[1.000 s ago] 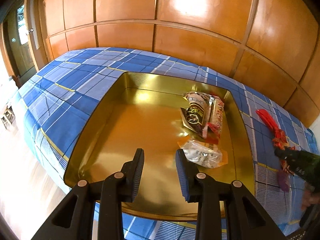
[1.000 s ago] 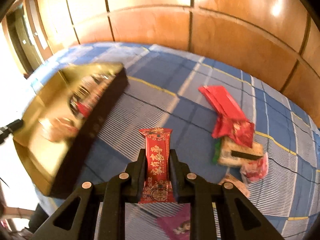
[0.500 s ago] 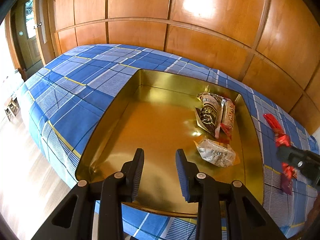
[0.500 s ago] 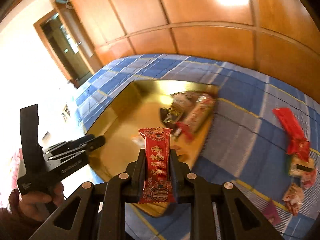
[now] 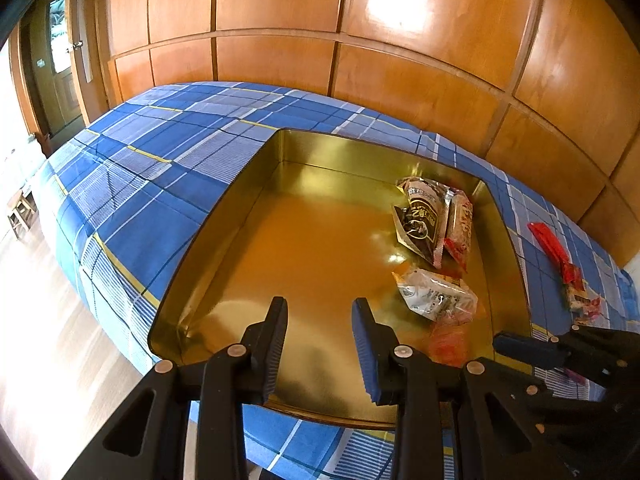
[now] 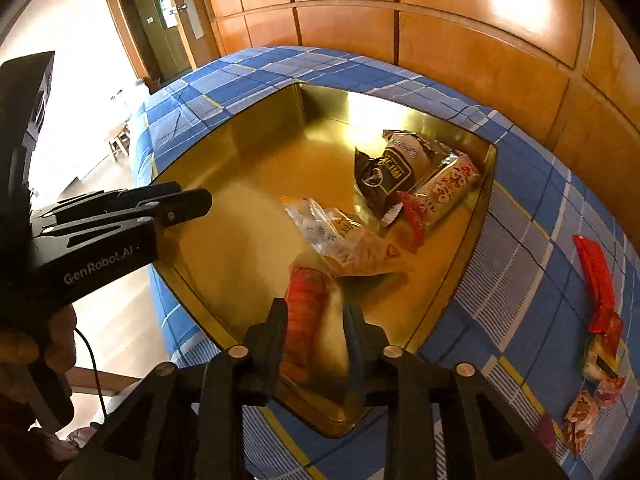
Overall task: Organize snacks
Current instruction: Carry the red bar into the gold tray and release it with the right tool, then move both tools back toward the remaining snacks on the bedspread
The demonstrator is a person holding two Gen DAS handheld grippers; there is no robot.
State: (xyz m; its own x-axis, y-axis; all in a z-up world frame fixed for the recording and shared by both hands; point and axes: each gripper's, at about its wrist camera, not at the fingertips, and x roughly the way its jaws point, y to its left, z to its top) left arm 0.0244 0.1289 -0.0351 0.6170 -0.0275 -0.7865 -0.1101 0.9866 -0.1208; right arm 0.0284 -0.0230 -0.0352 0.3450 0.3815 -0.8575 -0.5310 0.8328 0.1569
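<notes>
red snack [image 6: 306,300], blurred, sat loose between the wide right gripper [image 6: 316,334] over the gold tray [image 6: 460,256]: drop step. left gripper [image 5: 320,344] gaped, idle. next: fetch another.

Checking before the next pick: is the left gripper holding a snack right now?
No, the left gripper is open with nothing between its fingers, only the gold tray below.

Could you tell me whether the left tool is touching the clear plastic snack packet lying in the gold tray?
Apart. The left wrist view shows bare gold tray floor between the open left tool and the clear plastic snack packet.
</notes>
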